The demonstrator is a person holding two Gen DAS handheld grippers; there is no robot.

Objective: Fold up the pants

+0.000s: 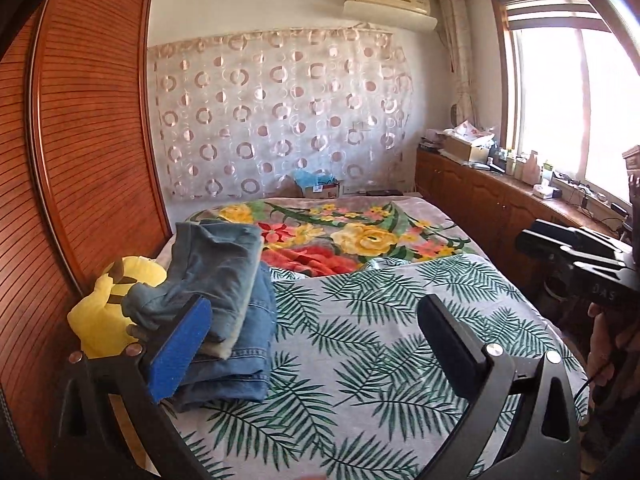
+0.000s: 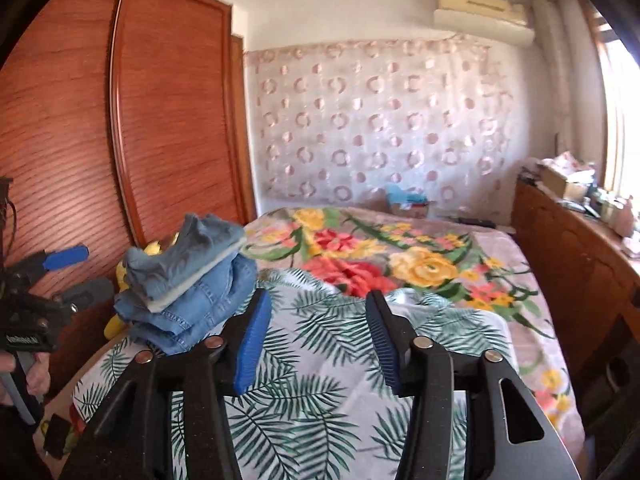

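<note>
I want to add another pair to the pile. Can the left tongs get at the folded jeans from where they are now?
Probably yes. The left tongs stand open and empty, with the folded jeans just ahead by the blue pad; nothing lies between, only the yellow plush toy behind.

Ahead of my claws I see a leaf-print sheet (image 1: 360, 340) spread under them, and past its far edge a floral blanket (image 1: 360, 236). Off to the left of the claws a yellow plush toy (image 1: 100, 312) lies against the slatted wooden wardrobe (image 1: 80, 160). Straight ahead hangs a circle-patterned curtain (image 1: 280, 120), an air conditioner (image 1: 388, 4) above it. To the right a cluttered wooden cabinet (image 1: 480, 192) runs under the window (image 1: 560, 100)
</note>
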